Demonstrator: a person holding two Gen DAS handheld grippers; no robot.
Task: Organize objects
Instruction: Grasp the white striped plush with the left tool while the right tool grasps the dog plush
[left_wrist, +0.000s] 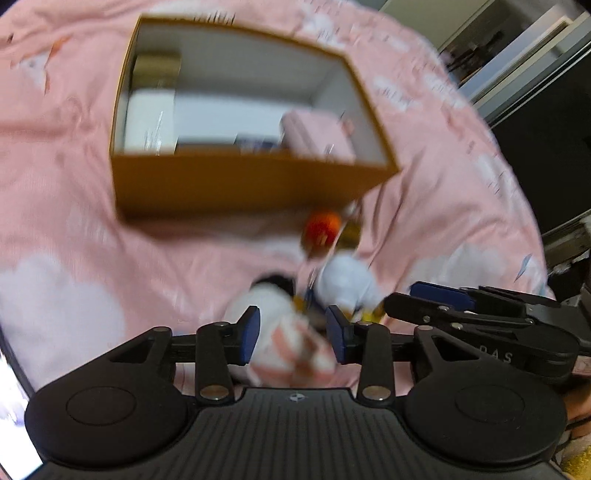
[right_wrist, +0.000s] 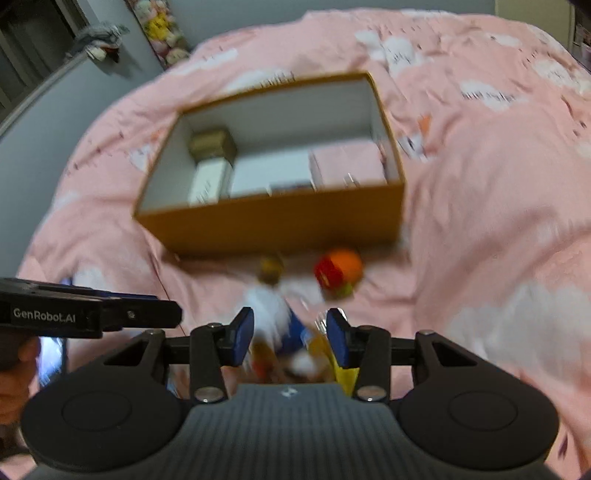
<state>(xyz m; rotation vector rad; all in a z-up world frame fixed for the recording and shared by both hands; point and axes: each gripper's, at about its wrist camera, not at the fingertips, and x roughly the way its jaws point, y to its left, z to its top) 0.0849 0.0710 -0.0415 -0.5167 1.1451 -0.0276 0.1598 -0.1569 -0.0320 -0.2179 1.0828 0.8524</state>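
An open brown cardboard box (left_wrist: 236, 184) (right_wrist: 273, 221) stands on the pink bed cover, with small white, pink and gold boxes inside. In front of it lie blurred small toys: an orange-red one (left_wrist: 321, 225) (right_wrist: 338, 271) and white plush ones (left_wrist: 343, 280) (right_wrist: 266, 306). My left gripper (left_wrist: 291, 334) is open over a white and pink toy (left_wrist: 291, 343), jaws either side of it. My right gripper (right_wrist: 290, 338) is open above the white and blue toys, and also shows at the right of the left wrist view (left_wrist: 443, 301).
The pink cloud-print bed cover (left_wrist: 74, 240) (right_wrist: 498, 221) fills both views. Dark furniture (left_wrist: 546, 129) stands at the right of the bed. A grey wall with a shelf of plush toys (right_wrist: 162, 29) lies beyond it. A phone (right_wrist: 51, 362) lies at the lower left.
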